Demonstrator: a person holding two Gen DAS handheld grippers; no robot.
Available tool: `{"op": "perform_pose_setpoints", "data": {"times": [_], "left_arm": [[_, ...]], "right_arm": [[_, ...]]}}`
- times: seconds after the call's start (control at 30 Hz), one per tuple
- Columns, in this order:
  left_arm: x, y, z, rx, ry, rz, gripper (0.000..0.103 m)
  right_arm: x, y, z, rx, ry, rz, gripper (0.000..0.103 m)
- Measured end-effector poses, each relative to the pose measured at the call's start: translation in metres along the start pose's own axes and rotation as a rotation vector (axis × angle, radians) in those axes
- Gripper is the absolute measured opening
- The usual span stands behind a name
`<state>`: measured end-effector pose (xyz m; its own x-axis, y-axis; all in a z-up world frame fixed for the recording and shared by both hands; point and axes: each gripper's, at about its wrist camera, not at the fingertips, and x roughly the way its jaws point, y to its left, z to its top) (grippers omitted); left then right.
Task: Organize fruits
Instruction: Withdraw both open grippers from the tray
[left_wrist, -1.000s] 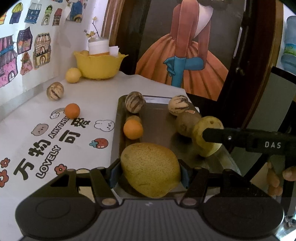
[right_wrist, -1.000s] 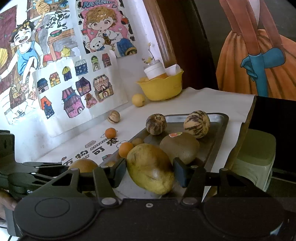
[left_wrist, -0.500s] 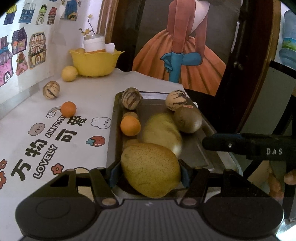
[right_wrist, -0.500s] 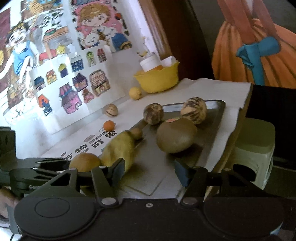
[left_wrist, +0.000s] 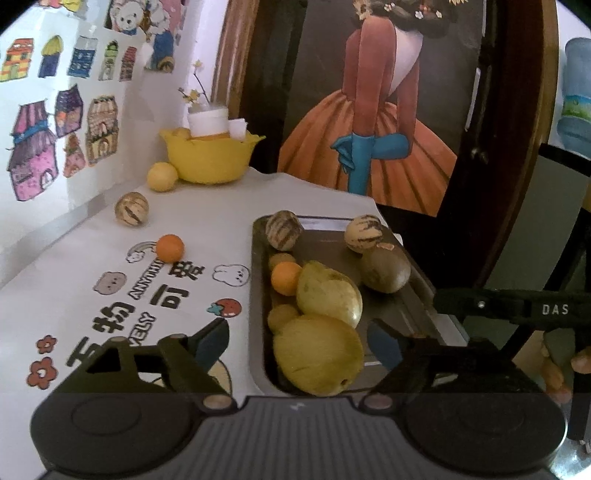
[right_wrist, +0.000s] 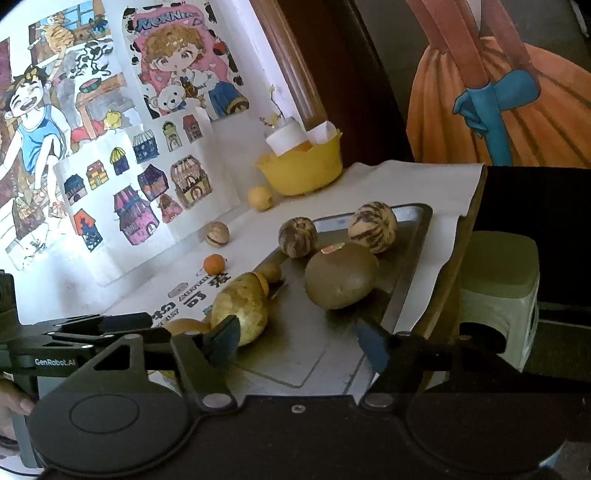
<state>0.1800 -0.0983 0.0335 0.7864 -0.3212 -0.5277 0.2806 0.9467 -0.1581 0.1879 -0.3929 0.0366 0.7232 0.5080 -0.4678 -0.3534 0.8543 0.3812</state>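
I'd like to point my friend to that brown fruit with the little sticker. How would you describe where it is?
Find the metal tray on the white tablecloth. Toward its far end lie two round striped fruits; the brown fruit sits just in front of them. It alone is plain dull brown, egg-shaped, and carries a small red sticker on top.

Desk (left_wrist: 207, 221) under a white printed cloth. House drawings (right_wrist: 147, 192) taped to the wall. Painting of an orange-gowned figure (left_wrist: 369, 122); green stool (right_wrist: 498, 280) beside the desk.
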Motion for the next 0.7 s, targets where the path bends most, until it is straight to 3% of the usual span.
{"op": "perform_pose_setpoints", "data": {"times": [0.2, 0.5, 0.7], "left_arm": [[-0.024, 0.01, 0.002, -0.039, -0.037, 0.027, 0.102], [-0.063, 0.025, -0.002, -0.07, -0.06, 0.088, 0.103], [-0.081, 0.038, -0.016, -0.071, -0.014, 0.14, 0.103]], "right_arm": [[-0.02, 0.012, 0.001, -0.018, -0.032, -0.012, 0.085], [-0.052, 0.047, -0.003, -0.041, -0.063, -0.033, 0.102], [-0.056, 0.073, -0.019, -0.066, 0.017, -0.073, 0.102]]}}
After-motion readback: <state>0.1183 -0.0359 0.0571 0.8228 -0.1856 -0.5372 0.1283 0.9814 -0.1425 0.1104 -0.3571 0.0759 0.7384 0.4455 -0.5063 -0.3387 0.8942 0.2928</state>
